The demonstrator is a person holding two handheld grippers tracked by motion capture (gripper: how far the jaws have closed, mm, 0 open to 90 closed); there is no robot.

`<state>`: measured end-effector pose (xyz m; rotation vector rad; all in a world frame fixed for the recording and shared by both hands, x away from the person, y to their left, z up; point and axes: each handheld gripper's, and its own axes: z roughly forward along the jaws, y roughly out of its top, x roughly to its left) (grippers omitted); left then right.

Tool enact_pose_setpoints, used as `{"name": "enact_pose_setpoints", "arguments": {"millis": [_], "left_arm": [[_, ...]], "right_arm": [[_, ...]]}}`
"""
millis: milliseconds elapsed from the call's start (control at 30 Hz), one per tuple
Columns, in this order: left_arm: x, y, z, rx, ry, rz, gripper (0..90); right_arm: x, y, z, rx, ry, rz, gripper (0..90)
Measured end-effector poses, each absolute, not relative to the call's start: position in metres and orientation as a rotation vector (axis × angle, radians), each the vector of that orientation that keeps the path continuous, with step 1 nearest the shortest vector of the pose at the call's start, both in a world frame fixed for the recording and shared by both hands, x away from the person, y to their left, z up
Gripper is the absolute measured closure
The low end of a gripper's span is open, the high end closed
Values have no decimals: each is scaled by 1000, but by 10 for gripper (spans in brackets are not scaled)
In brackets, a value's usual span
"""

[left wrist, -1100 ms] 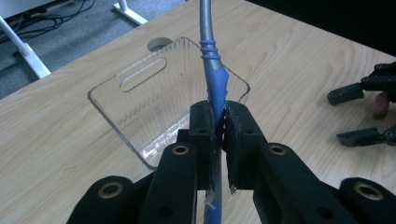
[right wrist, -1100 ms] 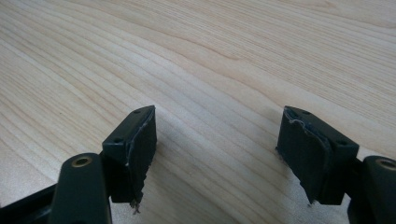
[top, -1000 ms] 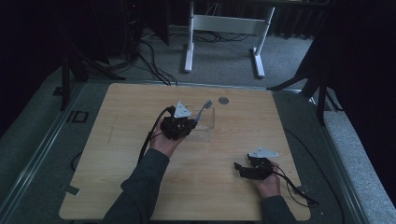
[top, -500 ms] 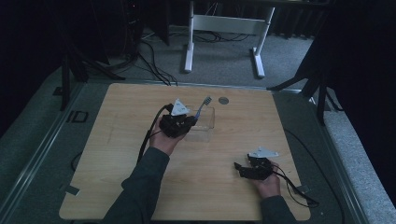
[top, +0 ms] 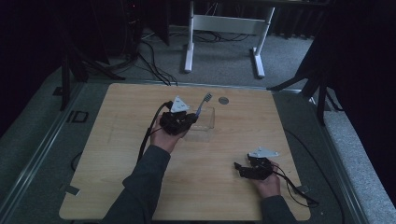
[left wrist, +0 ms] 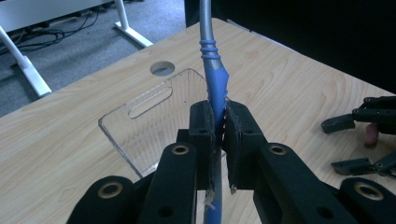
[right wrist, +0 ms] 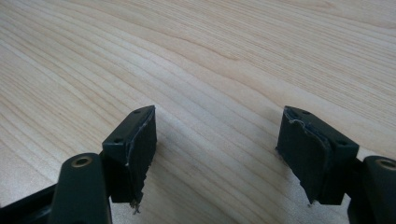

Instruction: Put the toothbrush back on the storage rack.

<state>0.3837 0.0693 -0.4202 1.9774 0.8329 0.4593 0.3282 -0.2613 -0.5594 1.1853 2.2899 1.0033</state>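
My left gripper (top: 187, 119) (left wrist: 218, 116) is shut on a toothbrush (top: 202, 103) (left wrist: 215, 86) with a blue and grey handle. The brush points up and away, its head above the far wall of a clear plastic box (top: 205, 125) (left wrist: 140, 119) on the wooden table (top: 140, 186). The gripper sits at the box's near-left side. My right gripper (top: 239, 169) (right wrist: 217, 140) rests low over the table at the front right. It is open, with only bare wood between its jaws. It also shows at the right edge of the left gripper view (left wrist: 344, 144).
A round cable hole (top: 223, 100) (left wrist: 162, 68) lies in the table beyond the box. A white desk frame (top: 224, 25) and floor cables (top: 149, 51) stand behind the table. Dark stands flank both sides.
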Motion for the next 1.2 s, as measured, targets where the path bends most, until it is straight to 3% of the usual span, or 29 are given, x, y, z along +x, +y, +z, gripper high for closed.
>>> {"name": "enact_pose_setpoints", "arguments": {"millis": [1200], "left_arm": [[395, 64, -407, 1931, 822, 451, 822]], "right_arm": [[329, -261, -559, 1187, 2290, 1005, 279]]}}
